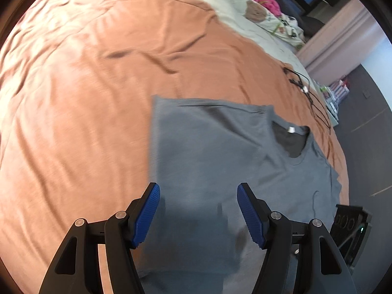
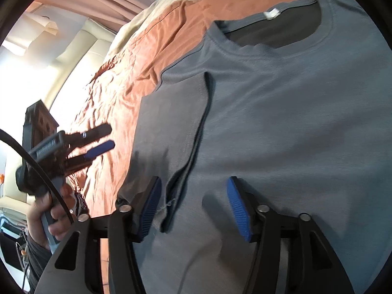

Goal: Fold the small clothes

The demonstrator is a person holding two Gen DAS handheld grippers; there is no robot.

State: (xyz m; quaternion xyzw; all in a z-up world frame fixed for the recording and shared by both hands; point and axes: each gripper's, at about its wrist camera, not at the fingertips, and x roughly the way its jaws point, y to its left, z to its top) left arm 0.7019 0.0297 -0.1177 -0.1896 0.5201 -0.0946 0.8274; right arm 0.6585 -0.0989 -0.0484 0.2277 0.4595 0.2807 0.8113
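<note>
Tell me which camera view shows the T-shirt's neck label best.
The right wrist view: the white neck label sits close and large inside the collar of the grey T-shirt. The left wrist view shows the same label only as a small pale speck, farther off and slightly blurred.

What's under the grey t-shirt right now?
The grey t-shirt lies on the orange bedspread, which shows around its edges. Anything beneath the shirt itself is covered; one sleeve is folded onto its front.
</note>
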